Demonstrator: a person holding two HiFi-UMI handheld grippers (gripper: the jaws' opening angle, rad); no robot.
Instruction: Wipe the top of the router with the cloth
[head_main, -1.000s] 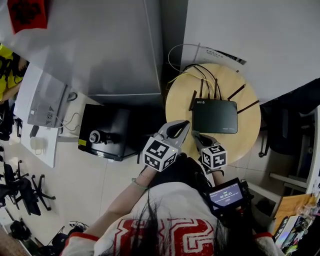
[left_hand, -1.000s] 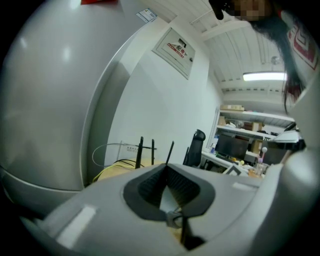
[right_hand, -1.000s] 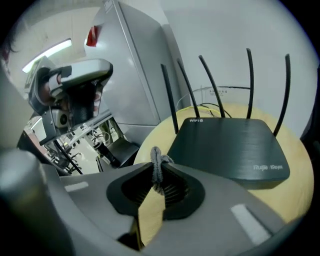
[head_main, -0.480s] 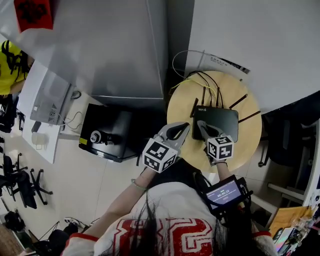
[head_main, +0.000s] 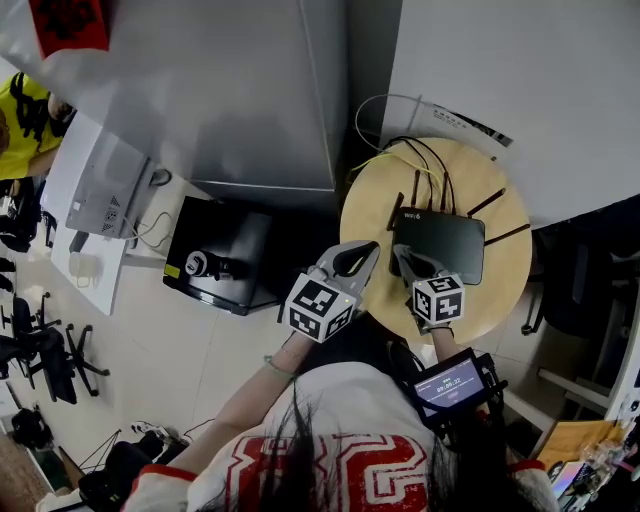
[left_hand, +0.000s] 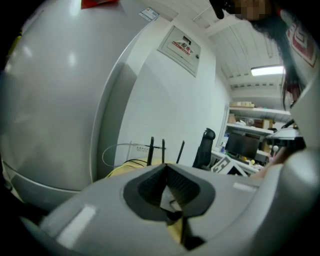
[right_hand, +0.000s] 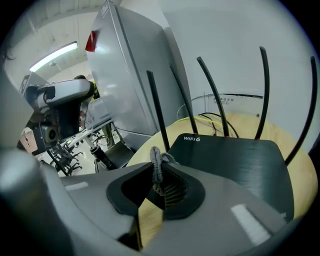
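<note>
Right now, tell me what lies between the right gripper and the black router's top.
Only the grey cloth, pinched in the right gripper fingers, pokes toward the flat black router; nothing else intervenes. The right gripper view shows it.
</note>
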